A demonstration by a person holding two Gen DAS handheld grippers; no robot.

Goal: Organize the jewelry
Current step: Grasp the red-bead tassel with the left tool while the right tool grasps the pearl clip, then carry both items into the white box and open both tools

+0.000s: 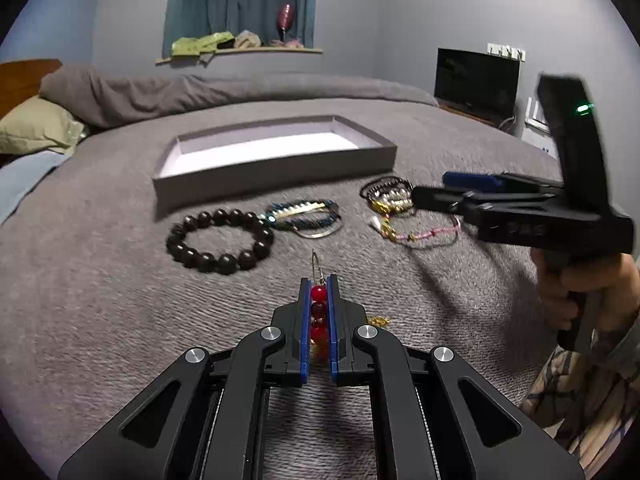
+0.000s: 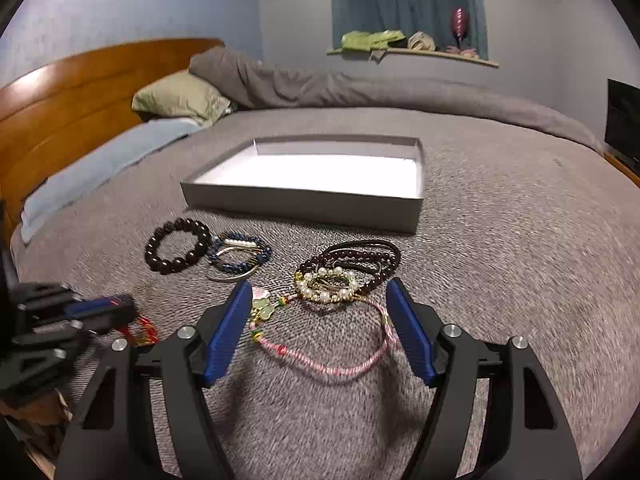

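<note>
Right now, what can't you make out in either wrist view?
- Red bead earring, left view: lower part hidden between the left gripper pads.
- Same earring, right view: motion-blurred.
- Right gripper, left view: blurred, side-on, gap unreadable.
- Grey box floor: overexposed.

Both claws are matte black linkage arms with round silver screws at the pivots and blue pads [image 1: 305,328] lining the fingers. Right claw [image 1: 452,190] has a green light glowing behind it. Camo-print sleeve [image 1: 580,396] below.
</note>
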